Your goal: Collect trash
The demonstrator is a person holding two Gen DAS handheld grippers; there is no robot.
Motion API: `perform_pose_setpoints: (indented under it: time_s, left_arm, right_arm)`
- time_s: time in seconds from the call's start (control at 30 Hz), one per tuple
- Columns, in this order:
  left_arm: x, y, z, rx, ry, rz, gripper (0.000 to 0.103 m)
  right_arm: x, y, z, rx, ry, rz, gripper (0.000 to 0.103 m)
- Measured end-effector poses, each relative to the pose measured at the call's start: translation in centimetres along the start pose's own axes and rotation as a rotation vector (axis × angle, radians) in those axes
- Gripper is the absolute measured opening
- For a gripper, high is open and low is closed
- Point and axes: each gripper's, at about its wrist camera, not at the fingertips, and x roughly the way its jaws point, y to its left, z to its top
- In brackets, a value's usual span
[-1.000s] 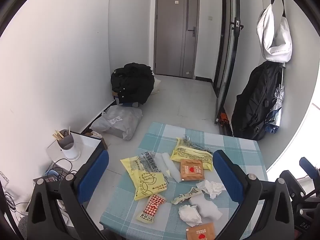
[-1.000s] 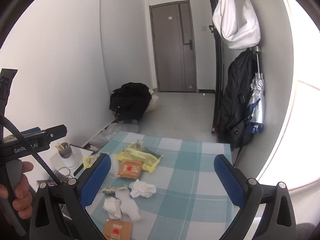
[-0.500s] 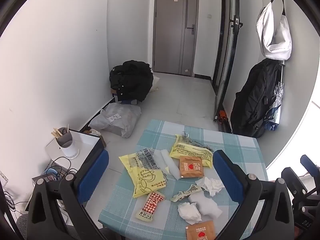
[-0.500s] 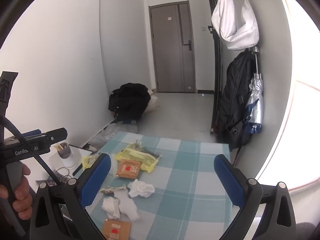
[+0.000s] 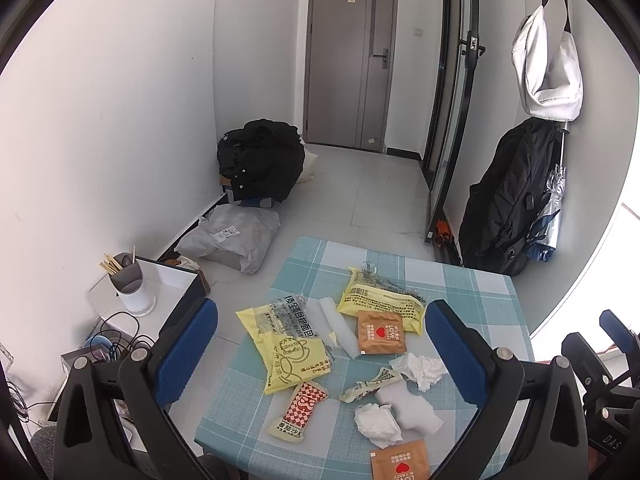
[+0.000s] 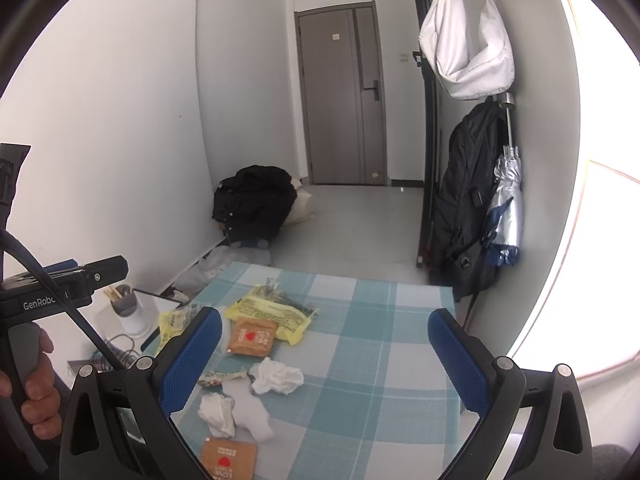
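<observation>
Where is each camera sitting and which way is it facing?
Left wrist: on the left claw, open above the table, facing the wrappers, the door beyond.
Right wrist: on the right claw, open, further right, same heading; left hand shows.
Shared: orange packet, crumpled tissue, door.

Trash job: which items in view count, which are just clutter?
Job:
yellow wrappers
brown sachets
red packet
crumpled tissues
foam pieces

Clutter:
chopstick cup
black backpack
white bag
umbrella
grey parcel
</observation>
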Motion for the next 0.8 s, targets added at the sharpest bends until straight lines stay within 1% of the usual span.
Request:
perform_pose_setpoints:
  time_s: [0.8]
  left_arm:
    - [0.07, 0.28, -0.26, -0.023, -0.003, 0.01, 0.102]
  right_arm:
    - [0.05, 0.07, -0.1, -0.005, 0.004, -0.003, 0.103]
